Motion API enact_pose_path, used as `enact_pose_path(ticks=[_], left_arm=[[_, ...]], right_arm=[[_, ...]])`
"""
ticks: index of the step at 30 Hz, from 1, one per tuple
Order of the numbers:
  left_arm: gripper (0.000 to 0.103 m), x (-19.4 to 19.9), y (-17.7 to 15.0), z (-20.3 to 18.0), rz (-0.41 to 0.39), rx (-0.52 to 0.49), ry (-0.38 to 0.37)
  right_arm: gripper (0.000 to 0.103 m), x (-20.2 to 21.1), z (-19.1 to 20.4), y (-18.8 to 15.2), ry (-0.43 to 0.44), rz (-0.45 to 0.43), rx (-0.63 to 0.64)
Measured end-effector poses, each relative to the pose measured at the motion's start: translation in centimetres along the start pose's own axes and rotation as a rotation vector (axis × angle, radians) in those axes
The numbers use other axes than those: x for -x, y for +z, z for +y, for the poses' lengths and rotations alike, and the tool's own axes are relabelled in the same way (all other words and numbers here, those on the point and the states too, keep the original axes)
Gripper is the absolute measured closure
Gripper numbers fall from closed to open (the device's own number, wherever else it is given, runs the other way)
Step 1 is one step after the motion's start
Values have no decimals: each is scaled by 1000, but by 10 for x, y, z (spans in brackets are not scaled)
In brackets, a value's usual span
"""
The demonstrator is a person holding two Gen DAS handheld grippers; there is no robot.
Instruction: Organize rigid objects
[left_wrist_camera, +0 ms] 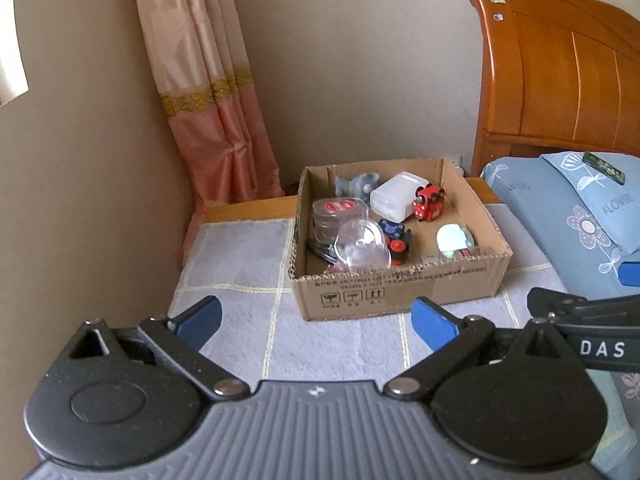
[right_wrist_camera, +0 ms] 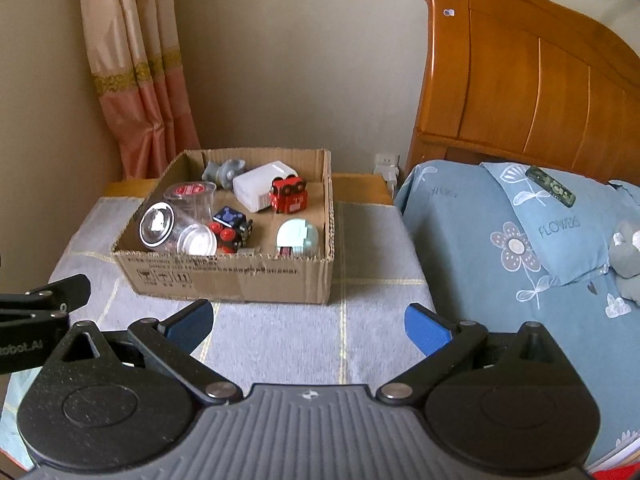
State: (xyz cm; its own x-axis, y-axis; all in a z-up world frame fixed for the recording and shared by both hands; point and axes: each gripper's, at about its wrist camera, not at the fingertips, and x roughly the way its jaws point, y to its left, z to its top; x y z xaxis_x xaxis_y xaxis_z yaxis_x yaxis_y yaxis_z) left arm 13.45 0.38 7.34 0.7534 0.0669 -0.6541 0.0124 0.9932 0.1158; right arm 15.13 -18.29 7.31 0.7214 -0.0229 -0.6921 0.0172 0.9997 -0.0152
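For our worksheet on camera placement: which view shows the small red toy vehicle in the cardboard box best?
The right wrist view: the small red toy vehicle appears larger there, its black wheels and side clear above the cardboard box wall. The left wrist view shows it smaller, beside a white plastic container.

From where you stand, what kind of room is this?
Most likely a bedroom: a wooden headboard rises behind a blue flowered pillow, and a pink curtain hangs in the corner. A cardboard box of toys and jars sits on a cloth-covered bedside table.
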Motion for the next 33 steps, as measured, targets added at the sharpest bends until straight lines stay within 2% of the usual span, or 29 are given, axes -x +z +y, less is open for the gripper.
enact_pose_path(ticks=[33], left_arm=[[2,-6,1,2,21,10,20]], right_arm=[[0,-1,2,0,4,2,2]])
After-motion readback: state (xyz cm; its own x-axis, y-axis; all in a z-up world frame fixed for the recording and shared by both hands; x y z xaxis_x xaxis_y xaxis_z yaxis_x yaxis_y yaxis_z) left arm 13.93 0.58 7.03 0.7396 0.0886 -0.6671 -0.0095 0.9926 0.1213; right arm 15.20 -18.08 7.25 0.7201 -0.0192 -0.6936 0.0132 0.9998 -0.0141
